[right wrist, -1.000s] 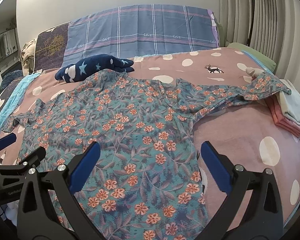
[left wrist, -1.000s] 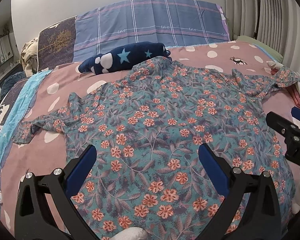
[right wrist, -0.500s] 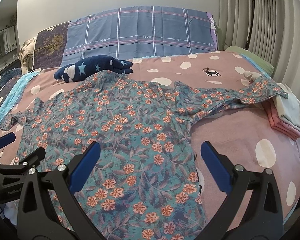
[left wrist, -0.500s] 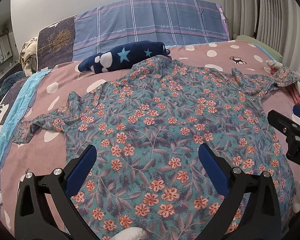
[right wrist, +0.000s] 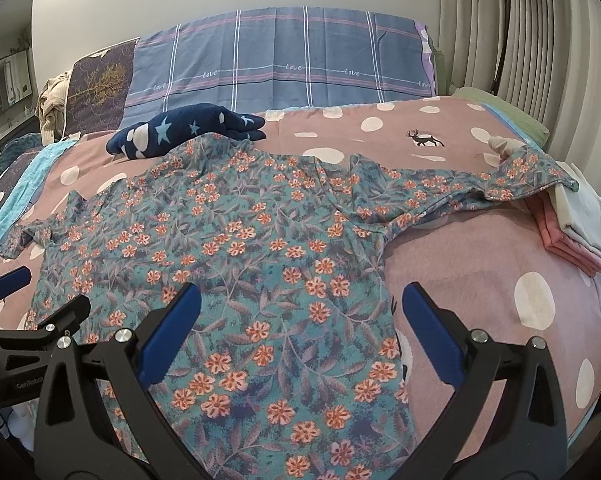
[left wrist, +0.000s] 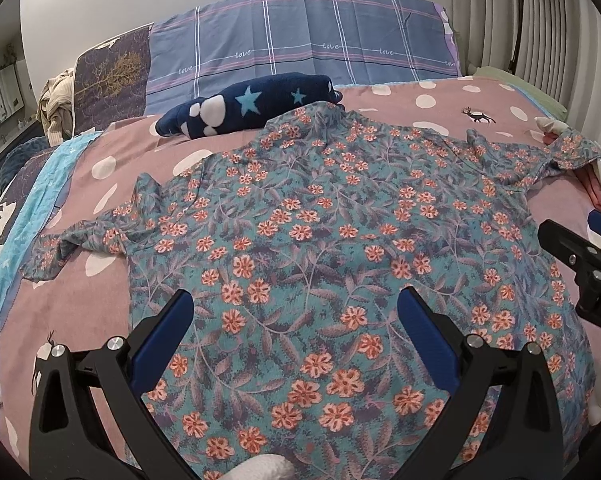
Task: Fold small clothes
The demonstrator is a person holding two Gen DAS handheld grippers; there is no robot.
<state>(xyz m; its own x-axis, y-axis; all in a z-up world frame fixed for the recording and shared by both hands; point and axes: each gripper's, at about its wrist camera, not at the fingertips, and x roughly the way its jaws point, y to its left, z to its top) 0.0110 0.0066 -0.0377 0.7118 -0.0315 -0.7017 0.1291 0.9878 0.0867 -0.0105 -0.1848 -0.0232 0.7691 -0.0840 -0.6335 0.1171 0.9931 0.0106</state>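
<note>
Item: teal long-sleeved shirt printed with orange flowers (left wrist: 320, 248), thin woven cloth, lying flat and spread on the pink white-dotted bedspread (right wrist: 480, 280), collar at the far end, sleeves out to both sides.

Handling: expect it light, limp and prone to bunching; it should slide easily over the bedspread. Take hold at a hem corner or sleeve cuff, pinching one layer cleanly.

Your left gripper (left wrist: 296, 336): fingers wide apart, holding nothing, above the shirt's lower body.

Your right gripper (right wrist: 300, 328): fingers wide apart, empty, straddling the shirt's right side edge.

Right sleeve end (right wrist: 540, 176): draped over a folded stack of pink and pale clothes (right wrist: 576, 228); possibly resting on it, contact unclear.

Nearby: navy star-patterned fleece bundle (left wrist: 252, 108), touching the collar.
</note>
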